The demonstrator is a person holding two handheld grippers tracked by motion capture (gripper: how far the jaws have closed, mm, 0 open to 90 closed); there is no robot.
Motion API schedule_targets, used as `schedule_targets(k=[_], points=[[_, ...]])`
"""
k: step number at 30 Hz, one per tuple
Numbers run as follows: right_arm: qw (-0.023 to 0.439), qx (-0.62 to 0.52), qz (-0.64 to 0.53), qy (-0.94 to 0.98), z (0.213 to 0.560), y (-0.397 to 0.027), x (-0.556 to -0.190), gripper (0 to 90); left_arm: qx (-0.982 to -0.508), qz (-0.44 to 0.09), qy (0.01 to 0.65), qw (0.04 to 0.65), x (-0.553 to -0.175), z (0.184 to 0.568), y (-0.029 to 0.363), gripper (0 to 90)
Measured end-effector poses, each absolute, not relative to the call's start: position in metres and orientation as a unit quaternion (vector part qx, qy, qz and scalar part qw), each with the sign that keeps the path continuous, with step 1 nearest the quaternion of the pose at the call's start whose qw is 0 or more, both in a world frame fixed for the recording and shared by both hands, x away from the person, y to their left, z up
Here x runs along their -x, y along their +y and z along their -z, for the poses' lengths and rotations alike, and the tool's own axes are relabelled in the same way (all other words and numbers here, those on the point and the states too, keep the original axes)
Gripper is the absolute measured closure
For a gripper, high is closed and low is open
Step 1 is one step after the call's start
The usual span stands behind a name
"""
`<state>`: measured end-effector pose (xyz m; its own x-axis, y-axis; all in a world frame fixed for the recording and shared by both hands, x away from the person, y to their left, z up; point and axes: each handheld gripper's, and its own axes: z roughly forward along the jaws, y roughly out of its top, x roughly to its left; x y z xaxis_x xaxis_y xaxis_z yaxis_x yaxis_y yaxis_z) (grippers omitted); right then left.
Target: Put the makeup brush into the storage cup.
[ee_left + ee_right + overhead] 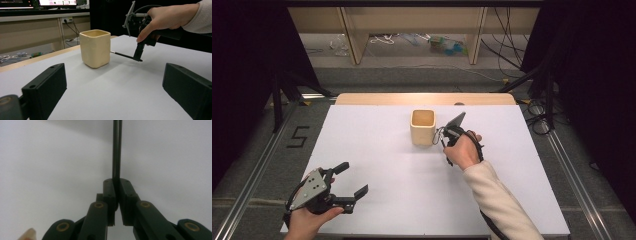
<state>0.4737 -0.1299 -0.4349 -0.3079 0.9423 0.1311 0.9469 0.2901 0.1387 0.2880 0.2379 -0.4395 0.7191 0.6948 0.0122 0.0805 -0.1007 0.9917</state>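
**Two grippers, one thin rod clamped beside the cup**

Two hand-held grippers are seen over a white table (377, 150). The right gripper (138, 58) is held by the right hand (462, 150) just right of a cream, square-sided cup (422, 127) that stands upright toward the far middle of the table. Its jaws are pressed together on a thin dark rod (123, 55); in the right gripper view the rod (116, 150) is seen running straight out from between the closed pads. In the left gripper view the rod is held nearly level, slightly above the table, with its far tip at the cup's side wall; whether it touches the wall cannot be told. The left gripper (353, 180) is held near the table's near left corner, well apart from the cup, its jaws spread wide with nothing between them.
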Motion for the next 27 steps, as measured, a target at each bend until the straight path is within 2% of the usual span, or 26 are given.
schedule_targets(k=[5,9,10,15,25,27], points=[[0.000,0.580,0.122,-0.805,0.435,-0.140,-0.471,84.8,-0.698,-0.252,0.278,0.610,-0.288,0.440,0.238,5.1],[0.016,0.598,0.122,-0.792,0.434,-0.140,-0.468,84.8,-0.699,-0.252,0.277,0.609,-0.288,0.440,0.238,5.1],[-0.003,0.579,0.136,-0.804,0.436,-0.144,-0.468,84.8,-0.699,-0.253,0.277,0.609,-0.288,0.440,0.238,5.1],[0.012,0.594,0.129,-0.794,0.432,-0.143,-0.465,84.8,-0.699,-0.253,0.278,0.608,-0.288,0.440,0.238,5.2],[-0.009,0.571,0.160,-0.805,0.430,-0.151,-0.462,84.7,-0.699,-0.253,0.278,0.609,-0.288,0.440,0.238,5.4],[0.000,0.586,0.157,-0.795,0.428,-0.151,-0.460,84.7,-0.697,-0.252,0.277,0.611,-0.289,0.440,0.237,5.5]])
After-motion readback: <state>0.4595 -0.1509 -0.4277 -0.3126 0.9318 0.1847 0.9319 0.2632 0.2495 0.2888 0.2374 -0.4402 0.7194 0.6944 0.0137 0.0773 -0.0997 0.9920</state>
